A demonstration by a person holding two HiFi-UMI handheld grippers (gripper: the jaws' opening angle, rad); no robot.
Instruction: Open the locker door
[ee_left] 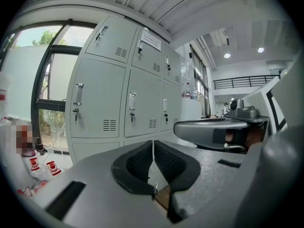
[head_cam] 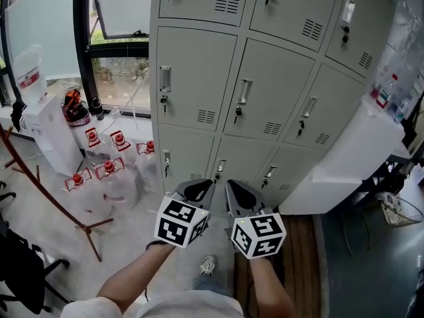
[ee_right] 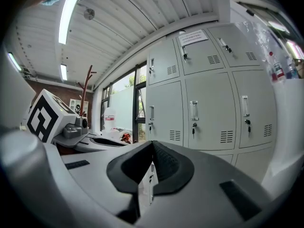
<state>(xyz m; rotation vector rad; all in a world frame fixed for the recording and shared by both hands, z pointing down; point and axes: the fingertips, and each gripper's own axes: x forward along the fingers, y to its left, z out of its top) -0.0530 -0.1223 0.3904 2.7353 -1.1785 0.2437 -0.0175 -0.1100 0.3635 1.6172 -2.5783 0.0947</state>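
A bank of grey metal lockers [head_cam: 265,78] fills the upper middle of the head view, every door closed. Each door has a vertical handle [head_cam: 245,91] with a key in the lock below it. My left gripper [head_cam: 197,188] and right gripper [head_cam: 238,191] hang side by side low in front of the bottom row, apart from the doors. The left gripper [ee_left: 153,145] is shut with nothing between its black pads. In its own view the right gripper [ee_right: 152,147] is shut and empty too. The middle-row doors [ee_right: 206,113] stand ahead of it.
Several water bottles with red caps [head_cam: 106,171] stand on the floor left of the lockers, beside a white dispenser [head_cam: 56,134]. A wooden coat stand [head_cam: 46,191] leans at the left. A white cabinet [head_cam: 344,158] butts against the lockers' right side.
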